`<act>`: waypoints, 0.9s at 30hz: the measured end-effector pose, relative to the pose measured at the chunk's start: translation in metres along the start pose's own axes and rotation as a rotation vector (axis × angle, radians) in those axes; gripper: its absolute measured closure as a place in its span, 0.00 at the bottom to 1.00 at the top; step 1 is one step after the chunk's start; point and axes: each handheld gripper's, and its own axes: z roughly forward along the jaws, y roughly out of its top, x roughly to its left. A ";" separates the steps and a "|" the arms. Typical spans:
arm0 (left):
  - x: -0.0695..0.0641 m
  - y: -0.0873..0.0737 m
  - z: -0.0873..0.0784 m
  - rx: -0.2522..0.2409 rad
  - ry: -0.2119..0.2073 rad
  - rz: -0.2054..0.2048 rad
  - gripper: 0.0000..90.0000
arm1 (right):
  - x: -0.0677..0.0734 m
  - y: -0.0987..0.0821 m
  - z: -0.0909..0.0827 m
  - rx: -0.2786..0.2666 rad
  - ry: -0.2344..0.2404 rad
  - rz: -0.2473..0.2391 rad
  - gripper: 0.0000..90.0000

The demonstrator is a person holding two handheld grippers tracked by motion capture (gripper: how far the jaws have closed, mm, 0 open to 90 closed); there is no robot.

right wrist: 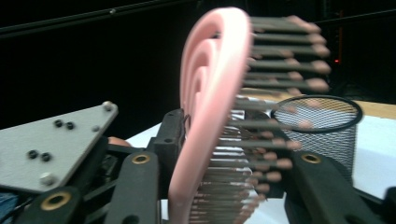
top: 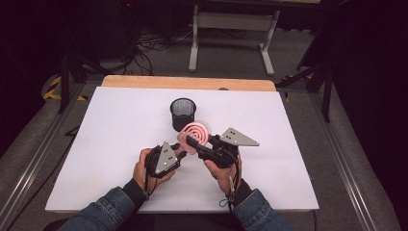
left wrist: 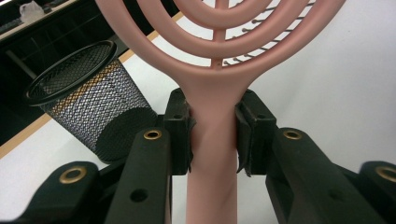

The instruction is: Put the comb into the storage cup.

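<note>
Pink hairbrush (left wrist: 212,70): in the left gripper view its head runs off the top edge and its handle off the bottom edge; the pads cover the sides of the neck. In the right gripper view the hairbrush is blurred, its bristle tips (right wrist: 280,163) smeared, its lower end cut by the bottom edge.

Black mesh cup (right wrist: 322,126): partly hidden behind the bristles in the right gripper view; its base is hidden behind the jaw in the left gripper view.

High view: the jaws of the left gripper (top: 179,150) lie under its grey plate and the hand; the person's forearms are cut at the bottom edge.
</note>
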 end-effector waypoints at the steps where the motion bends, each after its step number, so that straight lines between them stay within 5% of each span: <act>1: 0.000 0.000 0.001 0.005 -0.010 -0.005 0.77 | 0.001 0.000 0.000 0.001 0.007 0.000 0.69; 6: 0.000 0.000 0.000 -0.008 -0.013 0.002 0.77 | 0.004 0.001 0.000 0.001 0.013 -0.017 0.69; 11: -0.001 0.002 -0.001 0.000 -0.069 0.024 0.73 | 0.005 0.003 -0.003 0.005 0.013 -0.043 0.70; 27: 0.004 -0.003 -0.002 0.007 -0.151 0.020 0.43 | -0.004 0.012 -0.017 -0.006 -0.018 -0.093 0.70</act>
